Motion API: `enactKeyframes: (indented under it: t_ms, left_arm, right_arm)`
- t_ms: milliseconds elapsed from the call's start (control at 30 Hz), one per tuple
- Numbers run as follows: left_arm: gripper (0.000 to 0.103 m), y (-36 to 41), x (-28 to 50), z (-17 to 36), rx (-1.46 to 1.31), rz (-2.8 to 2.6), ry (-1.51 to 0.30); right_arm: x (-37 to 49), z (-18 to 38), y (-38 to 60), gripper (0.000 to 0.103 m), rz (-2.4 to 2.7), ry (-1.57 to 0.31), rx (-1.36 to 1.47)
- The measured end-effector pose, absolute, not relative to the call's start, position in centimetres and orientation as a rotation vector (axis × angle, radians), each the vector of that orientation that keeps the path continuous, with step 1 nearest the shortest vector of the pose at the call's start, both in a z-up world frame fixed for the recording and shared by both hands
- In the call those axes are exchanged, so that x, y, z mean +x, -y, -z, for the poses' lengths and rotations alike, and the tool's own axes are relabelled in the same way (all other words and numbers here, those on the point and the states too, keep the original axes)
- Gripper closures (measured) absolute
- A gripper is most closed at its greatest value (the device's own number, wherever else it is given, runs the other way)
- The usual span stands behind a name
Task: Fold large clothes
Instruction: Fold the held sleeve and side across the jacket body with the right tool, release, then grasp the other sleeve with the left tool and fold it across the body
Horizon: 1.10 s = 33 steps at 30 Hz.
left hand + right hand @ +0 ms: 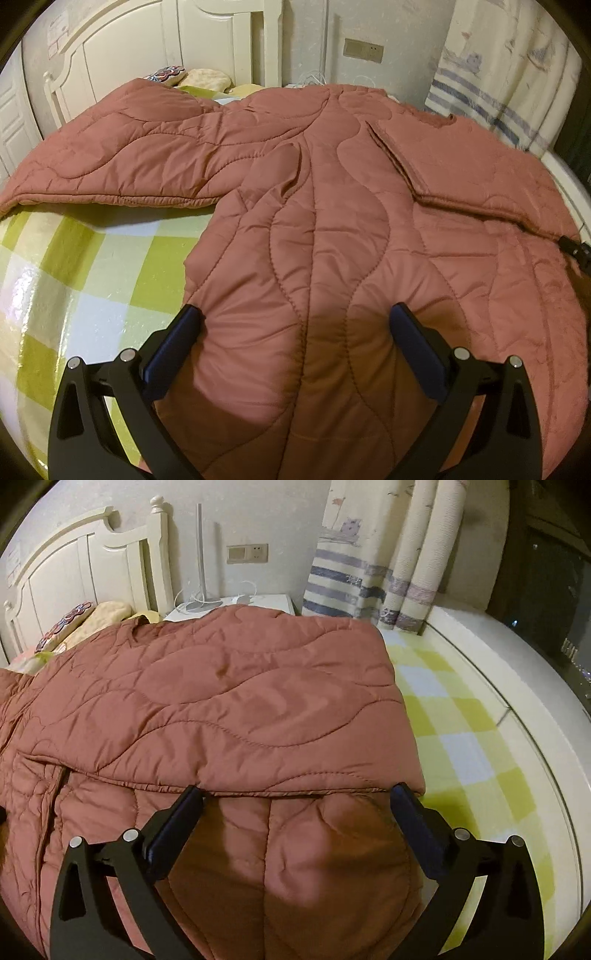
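Observation:
A large rust-pink quilted coat (pixel 317 206) lies spread on the bed. Its left sleeve (pixel 122 155) stretches out to the left. Its right sleeve (pixel 236 716) is folded across the body. My left gripper (pixel 297 314) is open, its fingers wide apart over the coat's lower left hem. My right gripper (pixel 299 795) is open above the lower right part of the coat, just in front of the folded sleeve's edge. The tip of the right gripper (pixel 576 251) shows at the right edge of the left wrist view.
The bed has a green, white and blue checked sheet (pixel 74 280), bare on the left and on the right (pixel 465 738). A white headboard (pixel 74 576), pillows (pixel 92 616), a nightstand (pixel 240 603) and a curtain (pixel 369 561) stand beyond the coat.

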State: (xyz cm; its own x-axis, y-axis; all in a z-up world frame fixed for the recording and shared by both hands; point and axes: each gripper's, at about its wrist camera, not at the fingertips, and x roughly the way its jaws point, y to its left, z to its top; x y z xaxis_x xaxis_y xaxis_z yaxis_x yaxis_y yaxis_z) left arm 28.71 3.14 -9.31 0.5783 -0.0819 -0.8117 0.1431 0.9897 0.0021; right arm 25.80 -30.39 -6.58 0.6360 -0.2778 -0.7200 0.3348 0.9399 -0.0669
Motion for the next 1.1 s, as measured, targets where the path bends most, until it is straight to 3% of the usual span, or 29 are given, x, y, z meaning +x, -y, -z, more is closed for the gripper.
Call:
enactKeyframes:
  t_ms: [333,500,667,833,933,967,1000,1067,1100]
  left_arm:
    - [0.002,-5.8,21.4,9.1,0.039,0.105,-0.931]
    - [0.002,-9.3,18.6,7.9,-0.114,0.266,-0.904]
    - [0.002,-20.3,21.0,5.1,-0.399,0.068,-0.823]
    - [0.002,-35.1,23.9,8.1,-1.085,-0.015,-0.672]
    - [0.003,-37.8,26.7,6.3,-1.053,-0.114,-0.583]
    - [0.009,-38.1,27.8,5.9,-1.008,-0.139,-0.579]
    - [0.047,-38.2,29.1,5.9,-0.99,-0.141,-0.582]
    - [0.093,-37.3,31.0,6.3,-1.02,-0.107,-0.641]
    - [0.093,-36.5,31.1,5.8,-1.007,-0.108,-0.633]
  right_arm:
    - [20.4,6.7,28.0,0.005,0.215,-0.775,0.085]
    - [18.9,6.6,27.1,0.005,0.192,-0.766,0.095]
    - [17.3,6.5,26.1,0.005,0.203,-0.745,0.101]
    - [17.7,6.8,27.0,0.005,0.181,-0.764,0.159]
    - [17.8,6.9,27.0,0.005,0.178,-0.772,0.163]
    - [17.8,6.9,27.1,0.005,0.177,-0.77,0.163]
    - [17.9,6.9,27.1,0.005,0.176,-0.767,0.166]
    - [17.7,7.0,27.0,0.005,0.172,-0.76,0.174]
    - [17.6,7.0,27.1,0.005,0.17,-0.755,0.179]
